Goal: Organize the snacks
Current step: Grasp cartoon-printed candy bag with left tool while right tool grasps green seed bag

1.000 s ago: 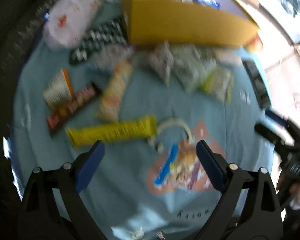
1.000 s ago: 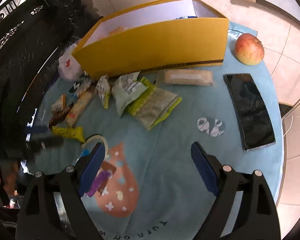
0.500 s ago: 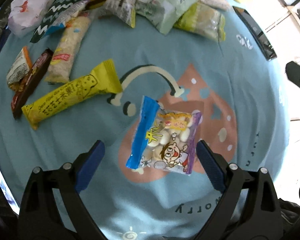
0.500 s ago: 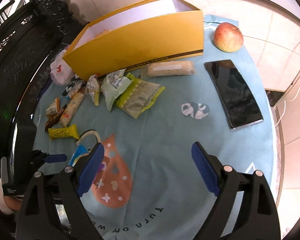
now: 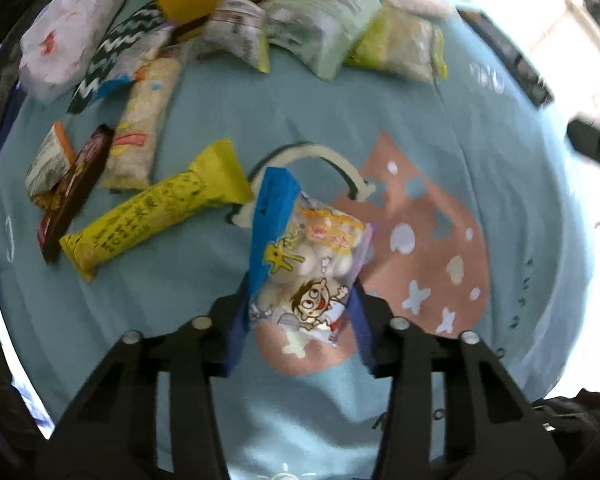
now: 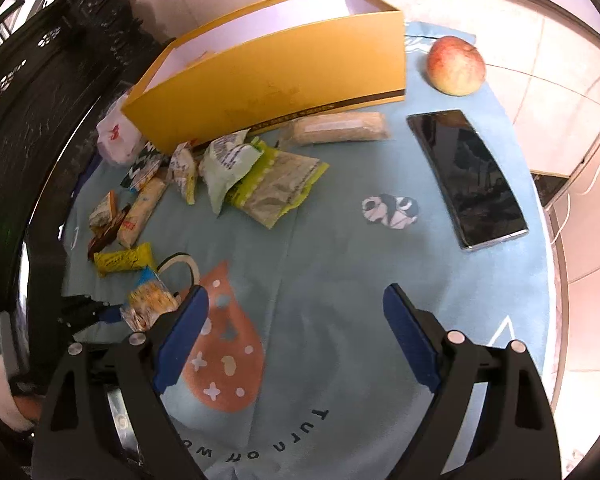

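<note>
Left gripper (image 5: 298,320) dropped, jaws closing on the snack bag (image 5: 306,264) beside the yellow bar (image 5: 152,208); light, crinkly, pinch its lower edge; right gripper (image 6: 296,336) gapes empty.

We see light-blue cloth (image 6: 340,264) w/ orange spotted print, yellow box (image 6: 276,80), blue-edged cartoon snack bag (image 5: 304,264), yellow bar (image 5: 152,212), black-white zigzag packet (image 5: 116,56), red-yellow apple (image 6: 455,65).
</note>
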Demonstrator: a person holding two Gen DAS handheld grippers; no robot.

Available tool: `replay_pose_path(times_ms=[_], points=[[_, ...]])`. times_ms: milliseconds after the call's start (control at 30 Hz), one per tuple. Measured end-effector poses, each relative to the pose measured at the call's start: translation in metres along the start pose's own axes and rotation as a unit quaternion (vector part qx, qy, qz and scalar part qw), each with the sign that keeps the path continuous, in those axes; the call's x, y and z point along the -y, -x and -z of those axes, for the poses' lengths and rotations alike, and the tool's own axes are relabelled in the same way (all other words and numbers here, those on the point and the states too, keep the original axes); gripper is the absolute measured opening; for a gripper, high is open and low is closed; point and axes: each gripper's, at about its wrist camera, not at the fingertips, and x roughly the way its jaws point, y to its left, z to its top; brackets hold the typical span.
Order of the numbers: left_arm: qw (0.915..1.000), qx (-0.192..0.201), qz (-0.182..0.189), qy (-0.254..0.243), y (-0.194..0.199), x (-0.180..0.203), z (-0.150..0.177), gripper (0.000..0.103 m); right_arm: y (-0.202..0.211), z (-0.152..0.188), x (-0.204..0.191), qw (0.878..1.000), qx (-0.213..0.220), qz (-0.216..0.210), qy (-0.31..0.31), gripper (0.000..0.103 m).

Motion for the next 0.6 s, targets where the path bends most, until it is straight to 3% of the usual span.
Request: replay_pose_path(times_ms=[267,400,600], points=[[0.9967,0.051,0.036,0.052,0.045,-0.04,0.002,0.043,-0.024,-0.024,-0.019,0.996,0.007,0.027,0.079,0.09],[0.9959,0.056,0.039,0.06,0.05,-0.045,-0.004,0.044,-0.057,-0.041,-0.039,0.981,-0.004,0.075,0.178,0.09],[0.9961,0.05,0.037,0.063,0.046,-0.047,-0.011,0.044,-0.091,-0.06,-0.05,0.962,-0.017,0.089,0.256,0.09]])
